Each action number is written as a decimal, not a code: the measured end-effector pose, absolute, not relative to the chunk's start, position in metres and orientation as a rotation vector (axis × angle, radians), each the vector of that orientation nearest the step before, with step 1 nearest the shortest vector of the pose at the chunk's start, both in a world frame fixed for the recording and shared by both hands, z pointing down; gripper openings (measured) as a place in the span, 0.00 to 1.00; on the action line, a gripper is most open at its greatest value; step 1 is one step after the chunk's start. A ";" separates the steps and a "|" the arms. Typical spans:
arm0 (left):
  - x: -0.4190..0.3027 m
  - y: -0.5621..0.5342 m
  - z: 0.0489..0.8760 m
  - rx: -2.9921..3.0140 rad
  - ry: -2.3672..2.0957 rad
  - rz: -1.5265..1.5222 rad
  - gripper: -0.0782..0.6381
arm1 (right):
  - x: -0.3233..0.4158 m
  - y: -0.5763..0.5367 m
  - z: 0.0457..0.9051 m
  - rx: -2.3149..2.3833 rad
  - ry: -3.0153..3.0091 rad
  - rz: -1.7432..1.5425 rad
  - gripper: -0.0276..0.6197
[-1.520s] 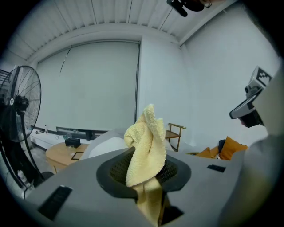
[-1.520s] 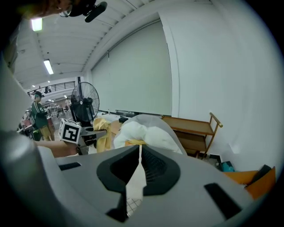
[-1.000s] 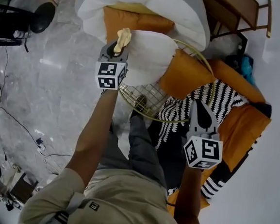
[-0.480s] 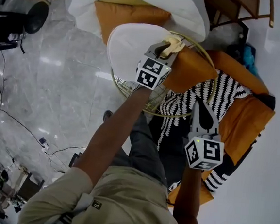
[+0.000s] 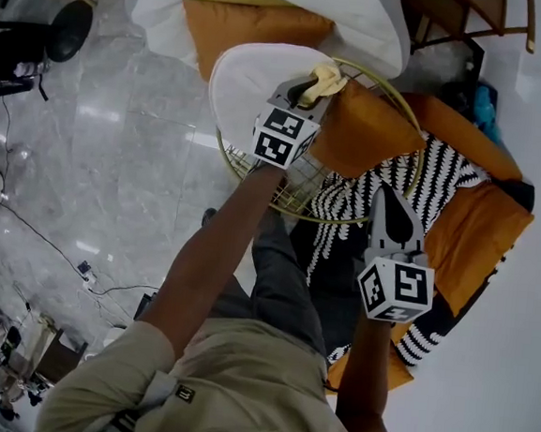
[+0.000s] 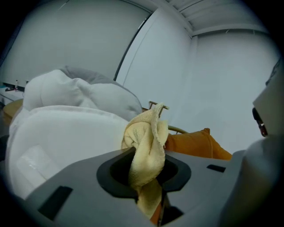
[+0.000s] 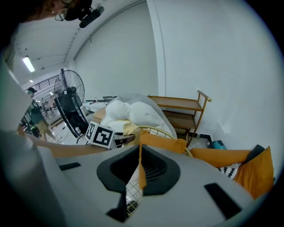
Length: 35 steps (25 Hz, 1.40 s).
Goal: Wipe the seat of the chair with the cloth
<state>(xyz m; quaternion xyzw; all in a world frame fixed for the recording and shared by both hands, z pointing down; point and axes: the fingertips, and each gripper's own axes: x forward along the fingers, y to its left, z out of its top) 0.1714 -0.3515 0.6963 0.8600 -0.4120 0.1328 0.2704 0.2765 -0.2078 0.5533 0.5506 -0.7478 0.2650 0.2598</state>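
Head view: the cloth (image 5: 324, 77) is seen clamped in the left gripper (image 5: 305, 93) at the far edge of the white seat cushion (image 5: 250, 77) of the wire chair (image 5: 300, 196), beside an orange cushion (image 5: 367, 129). The wiping step is judged underway. Next, the cloth needs dragging back across the seat w/ light pressure.

Left gripper view: jaws are shown clenched on the cloth, a detail not given overhead. Seat contact can't be told.

Right gripper view: the right gripper (image 5: 390, 197) is shown closed, nothing betw. its jaws.

Bright, even indoor light; both gripper views bulge with dark vignetted corners.
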 end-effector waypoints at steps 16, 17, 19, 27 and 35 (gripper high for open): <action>-0.063 -0.320 0.703 2.005 -1.631 0.460 0.25 | 0.217 -0.225 0.557 1.378 -2.093 0.711 0.09; -0.059 -0.320 0.704 2.011 -1.622 0.463 0.25 | 0.218 -0.225 0.557 1.380 -2.090 0.712 0.09; -0.054 -0.321 0.706 2.010 -1.612 0.460 0.25 | 0.222 -0.223 0.558 1.386 -2.082 0.716 0.09; 0.033 -0.331 0.731 2.070 -1.451 0.442 0.25 | 0.262 -0.211 0.569 1.455 -2.026 0.759 0.09; 0.218 -0.319 0.766 2.238 -0.983 0.455 0.24 | 0.315 -0.194 0.588 1.524 -1.953 0.803 0.09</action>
